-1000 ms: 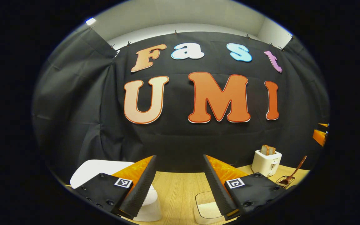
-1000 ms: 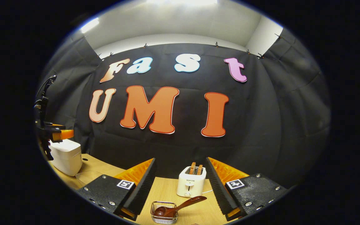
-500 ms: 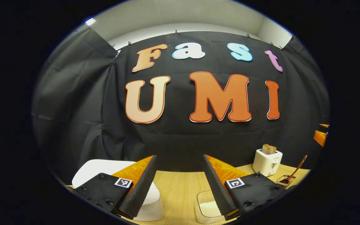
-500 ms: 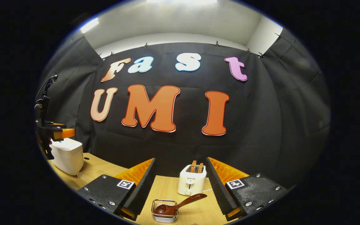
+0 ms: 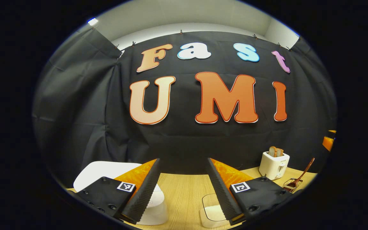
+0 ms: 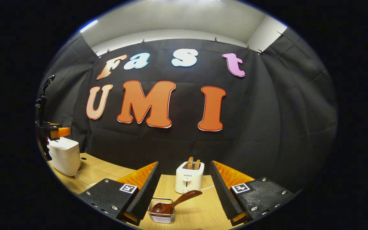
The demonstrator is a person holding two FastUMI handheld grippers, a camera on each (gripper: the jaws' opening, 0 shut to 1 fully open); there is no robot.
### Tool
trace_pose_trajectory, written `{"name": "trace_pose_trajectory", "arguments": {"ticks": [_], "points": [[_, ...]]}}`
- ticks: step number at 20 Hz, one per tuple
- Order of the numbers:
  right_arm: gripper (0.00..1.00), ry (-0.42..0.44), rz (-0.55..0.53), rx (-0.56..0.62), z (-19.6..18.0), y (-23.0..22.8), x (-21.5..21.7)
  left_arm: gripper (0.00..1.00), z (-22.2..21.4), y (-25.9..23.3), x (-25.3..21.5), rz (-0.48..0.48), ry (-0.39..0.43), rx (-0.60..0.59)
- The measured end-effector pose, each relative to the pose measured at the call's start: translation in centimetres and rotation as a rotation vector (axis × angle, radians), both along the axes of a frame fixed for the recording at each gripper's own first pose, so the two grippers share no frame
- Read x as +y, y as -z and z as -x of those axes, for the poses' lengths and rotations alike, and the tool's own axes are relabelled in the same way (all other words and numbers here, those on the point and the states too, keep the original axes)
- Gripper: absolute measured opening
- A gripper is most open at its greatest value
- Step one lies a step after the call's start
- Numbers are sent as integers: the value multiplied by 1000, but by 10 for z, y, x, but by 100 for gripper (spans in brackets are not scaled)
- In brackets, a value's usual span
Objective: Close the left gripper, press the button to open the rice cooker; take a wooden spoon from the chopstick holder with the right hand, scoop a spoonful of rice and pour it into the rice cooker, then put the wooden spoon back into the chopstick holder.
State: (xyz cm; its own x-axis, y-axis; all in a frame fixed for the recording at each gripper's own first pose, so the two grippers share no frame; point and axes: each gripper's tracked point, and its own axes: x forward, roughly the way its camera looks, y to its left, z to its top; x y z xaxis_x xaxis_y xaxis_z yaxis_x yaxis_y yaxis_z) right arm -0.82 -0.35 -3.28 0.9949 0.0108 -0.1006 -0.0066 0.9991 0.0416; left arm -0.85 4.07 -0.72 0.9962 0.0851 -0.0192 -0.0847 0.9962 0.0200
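The closed white rice cooker (image 5: 105, 171) sits low at the left, partly behind one finger of my left gripper (image 5: 183, 159), which hovers above it, open and holding nothing. In the right gripper view the cooker (image 6: 64, 156) stands at the far left with the left gripper (image 6: 57, 131) over it. A brown wooden spoon (image 6: 180, 200) leans in a small wire chopstick holder (image 6: 161, 214) on the table, just ahead of my right gripper (image 6: 184, 163), which is open and not touching it. A clear container of rice (image 5: 211, 209) lies beside the cooker.
A white toaster (image 6: 188, 177) with two slices of bread stands behind the wire holder, near the back wall. The wooden table (image 6: 200, 214) runs from the cooker to the toaster. In the left gripper view the toaster (image 5: 274, 161) and spoon (image 5: 300, 177) are far right.
The right gripper view has shifted, so the toaster, spoon and holder sit a little higher and further left. The left gripper has barely drifted over the cooker. Both stay open.
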Motion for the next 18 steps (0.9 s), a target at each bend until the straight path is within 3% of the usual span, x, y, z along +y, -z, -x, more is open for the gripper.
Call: {"name": "trace_pose_trajectory", "arguments": {"ticks": [10,17,18], "points": [[88,17,-77,132,-3,52,-8,93,4,10,-1,-5,0,26],[88,13,-98,176,-7,72,-5,93,8,5,12,-25,-30,23],[92,14,-94,172,-7,72,-5,96,8,6,16,-24,-38,24]]}}
